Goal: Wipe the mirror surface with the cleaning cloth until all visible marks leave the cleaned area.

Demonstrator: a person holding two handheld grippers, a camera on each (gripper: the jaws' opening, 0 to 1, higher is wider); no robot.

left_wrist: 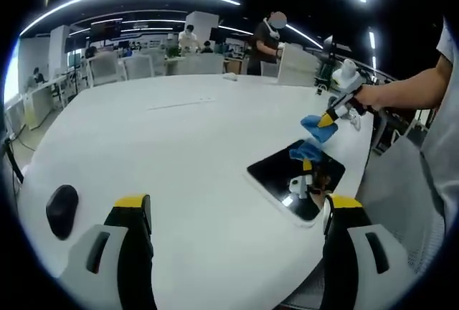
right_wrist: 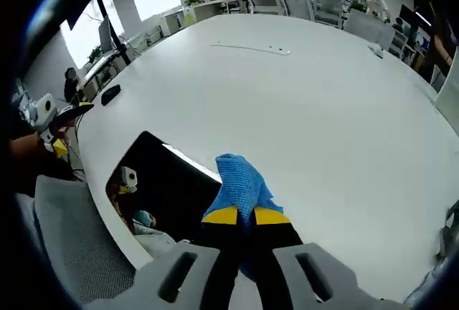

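Right gripper (right_wrist: 239, 215) is pinching the soft blue microfibre cloth (right_wrist: 242, 177) above the dark rectangular mirror (right_wrist: 161, 181). Left gripper (left_wrist: 237, 206) is hanging open. Cloth looks floppy, so bunching it probably grips best.

A large white table with a smooth matte top and a rounded edge (left_wrist: 193, 152) carries everything. A dark rectangular mirror with rounded corners (left_wrist: 283, 174) lies flat on it near the edge. A small black rounded computer mouse (left_wrist: 62, 209) rests near another part of the edge, well apart from the mirror. Far across the top sits a small white object (left_wrist: 229, 76), too small to identify.
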